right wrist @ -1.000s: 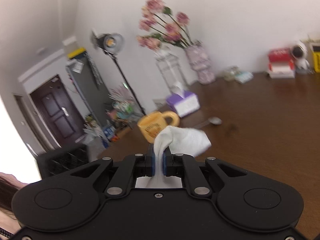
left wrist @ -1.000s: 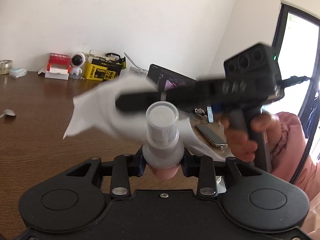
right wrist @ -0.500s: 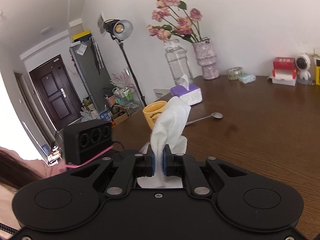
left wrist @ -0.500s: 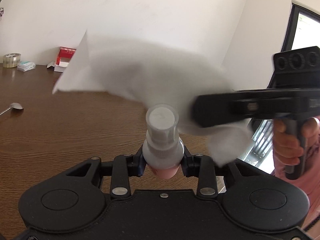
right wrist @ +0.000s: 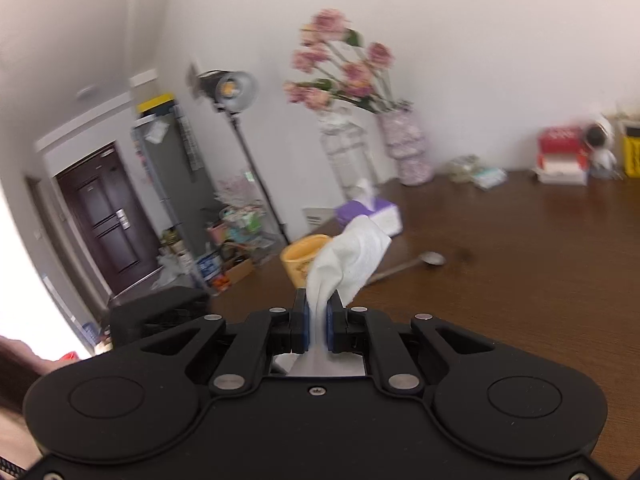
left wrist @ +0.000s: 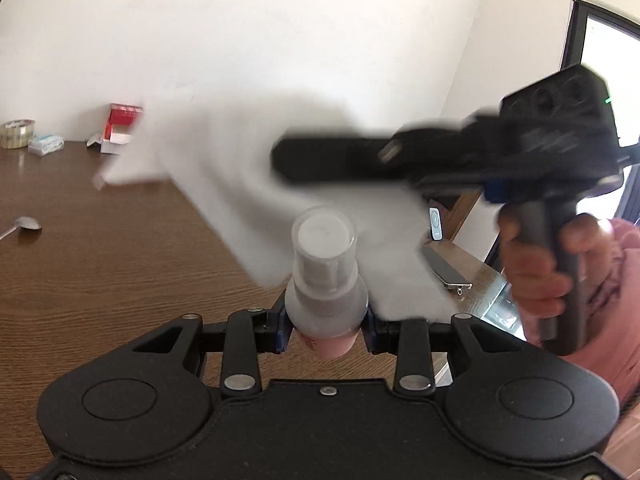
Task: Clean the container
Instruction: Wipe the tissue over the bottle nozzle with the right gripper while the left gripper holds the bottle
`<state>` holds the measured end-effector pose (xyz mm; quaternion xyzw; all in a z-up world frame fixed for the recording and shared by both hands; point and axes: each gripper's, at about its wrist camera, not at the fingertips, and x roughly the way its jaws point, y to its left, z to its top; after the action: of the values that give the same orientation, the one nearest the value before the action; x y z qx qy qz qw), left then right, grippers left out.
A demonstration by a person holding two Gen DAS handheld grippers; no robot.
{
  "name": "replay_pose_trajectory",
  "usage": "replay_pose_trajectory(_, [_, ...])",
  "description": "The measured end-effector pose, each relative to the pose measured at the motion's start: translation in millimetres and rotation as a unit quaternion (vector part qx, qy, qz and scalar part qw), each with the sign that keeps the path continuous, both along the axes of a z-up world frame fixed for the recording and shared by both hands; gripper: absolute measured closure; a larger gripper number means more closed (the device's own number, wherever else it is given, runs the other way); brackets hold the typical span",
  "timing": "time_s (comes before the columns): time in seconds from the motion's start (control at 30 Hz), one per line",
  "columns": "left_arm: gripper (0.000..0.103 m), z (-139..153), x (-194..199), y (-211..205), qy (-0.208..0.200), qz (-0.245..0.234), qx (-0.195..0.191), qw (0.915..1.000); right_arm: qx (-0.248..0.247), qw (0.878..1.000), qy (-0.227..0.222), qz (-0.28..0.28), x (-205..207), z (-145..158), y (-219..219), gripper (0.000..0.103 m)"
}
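Observation:
My left gripper (left wrist: 326, 330) is shut on a small spray bottle (left wrist: 325, 280) with a clear cap and pink liquid, held above the wooden table (left wrist: 100, 272). My right gripper (right wrist: 318, 320) is shut on a white tissue (right wrist: 352, 258). In the left wrist view the right gripper (left wrist: 280, 156) comes in from the right, blurred, just behind and above the bottle's cap. The tissue (left wrist: 224, 172) hangs from it, spread out behind the bottle. A yellow mug (right wrist: 302, 260) stands on the table, partly hidden behind the tissue.
A spoon (right wrist: 416, 262) lies on the table past the mug. A purple tissue box (right wrist: 372, 214), a glass jar and a vase of flowers (right wrist: 404, 148) stand at the far edge. A red box (left wrist: 120, 128), a tape roll (left wrist: 16, 134) and a phone (left wrist: 446, 268) lie around.
The right gripper with the tissue has swung leftward, and the tissue has moved down and left behind the bottle. The left gripper holds the bottle as before.

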<state>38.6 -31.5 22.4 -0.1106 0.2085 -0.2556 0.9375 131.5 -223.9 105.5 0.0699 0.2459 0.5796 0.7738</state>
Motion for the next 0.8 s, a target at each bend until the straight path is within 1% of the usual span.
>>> replay_pose_trajectory(0.2, [0.069,-17,-2,4,0.003,0.017,0.003,0.9998,-0.018,0.997,0.035,-0.061,26,-28,-5,0.094])
replay_pose_trajectory(0.27, [0.069,-27,0,2,0.006,0.024,0.005,0.9997,-0.017,0.997,0.043,-0.065,28,-35,-7,0.094])
replay_pose_trajectory(0.4, [0.069,-40,3,-3,0.004,0.032,0.008,0.9994,-0.032,0.996,0.033,-0.077,22,-46,-7,0.094])
replay_pose_trajectory(0.47, [0.069,-29,-6,-3,0.005,0.036,0.011,0.9993,-0.033,0.996,0.039,-0.08,23,-52,-6,0.094])
replay_pose_trajectory(0.57, [0.069,-29,5,-1,0.009,0.037,0.018,0.9991,-0.023,0.995,0.044,-0.087,21,-57,-11,0.094])
replay_pose_trajectory(0.8, [0.069,-28,13,-5,0.018,0.038,0.042,0.9982,-0.011,0.993,0.065,-0.095,25,-70,-14,0.094])
